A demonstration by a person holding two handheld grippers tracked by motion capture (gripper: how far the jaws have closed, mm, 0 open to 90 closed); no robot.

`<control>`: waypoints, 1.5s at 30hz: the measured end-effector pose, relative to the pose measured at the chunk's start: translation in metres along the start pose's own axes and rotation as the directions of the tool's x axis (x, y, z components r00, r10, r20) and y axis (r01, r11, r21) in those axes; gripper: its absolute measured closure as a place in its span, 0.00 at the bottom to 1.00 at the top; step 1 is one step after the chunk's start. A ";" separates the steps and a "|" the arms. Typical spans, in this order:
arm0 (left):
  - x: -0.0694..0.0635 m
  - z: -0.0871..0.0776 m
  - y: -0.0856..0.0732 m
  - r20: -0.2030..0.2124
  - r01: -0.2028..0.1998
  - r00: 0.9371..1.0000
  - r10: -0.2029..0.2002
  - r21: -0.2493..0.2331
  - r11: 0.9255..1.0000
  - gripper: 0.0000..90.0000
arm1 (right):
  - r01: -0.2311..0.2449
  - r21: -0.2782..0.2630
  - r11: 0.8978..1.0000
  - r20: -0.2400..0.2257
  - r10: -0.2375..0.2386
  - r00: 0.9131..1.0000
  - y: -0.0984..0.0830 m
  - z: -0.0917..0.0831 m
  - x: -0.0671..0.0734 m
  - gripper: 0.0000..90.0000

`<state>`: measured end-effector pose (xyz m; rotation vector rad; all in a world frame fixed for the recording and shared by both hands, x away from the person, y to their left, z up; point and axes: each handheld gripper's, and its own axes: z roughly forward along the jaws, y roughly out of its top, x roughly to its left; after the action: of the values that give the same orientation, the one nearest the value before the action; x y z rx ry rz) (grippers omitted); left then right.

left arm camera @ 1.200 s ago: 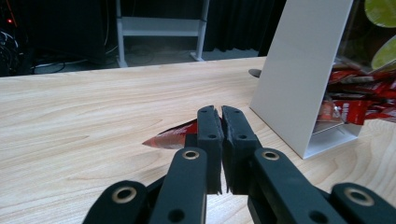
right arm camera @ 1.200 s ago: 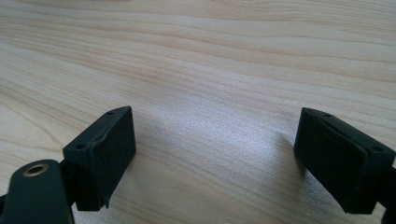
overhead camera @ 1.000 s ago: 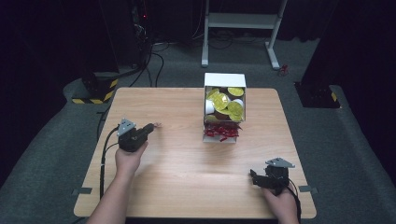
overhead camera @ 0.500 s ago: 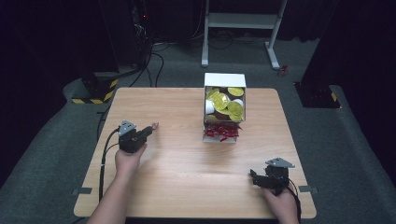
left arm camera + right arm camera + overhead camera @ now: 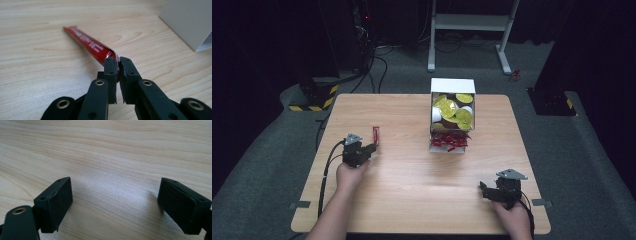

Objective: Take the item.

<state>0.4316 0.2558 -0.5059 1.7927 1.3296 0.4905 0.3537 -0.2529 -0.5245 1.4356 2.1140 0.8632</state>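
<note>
Currently, one wooden table (image 5: 412,185) carries two hand-held grippers, one white box (image 5: 453,86) and one loose red sachet (image 5: 375,135).

Left gripper (image 5: 371,148): located at the left part of the table in the high view, held by the person's left hand (image 5: 348,174). Its jaws stand nearly together and pinch the near end of the red sachet (image 5: 92,46). The left gripper view shows the crimped end of the sachet caught between the two black pads, with a thin slit between the jaws below the sachet.

Right gripper (image 5: 482,189): located near the front right corner of the table, held by the right hand (image 5: 512,216). Its jaws stand wide apart. In the right gripper view the two pads (image 5: 56,201) sit just above bare wood, with nothing between them.

Red sachet: one narrow, stick-shaped packet with a glossy red wrapper and a line of small pale print along its length. It lies flat on the wood and runs away from the left gripper, well apart from the white box.

White box: one, standing at the far middle of the table, open on top. It holds several round pods with yellow-green lids; an exact count cannot be made out. A pile of further red sachets (image 5: 448,141) lies in its front compartment; their number cannot be told either.
</note>
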 end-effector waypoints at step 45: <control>0.001 -0.030 -0.003 0.017 -0.060 0.998 0.060 0.035 0.998 0.51 | 0.001 0.000 1.000 0.000 -0.001 1.000 0.000 0.000 0.000 0.14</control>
<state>0.4084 0.2692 -0.4912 1.8667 1.2841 0.4861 0.3537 -0.2529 -0.5245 1.4348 2.1143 0.8634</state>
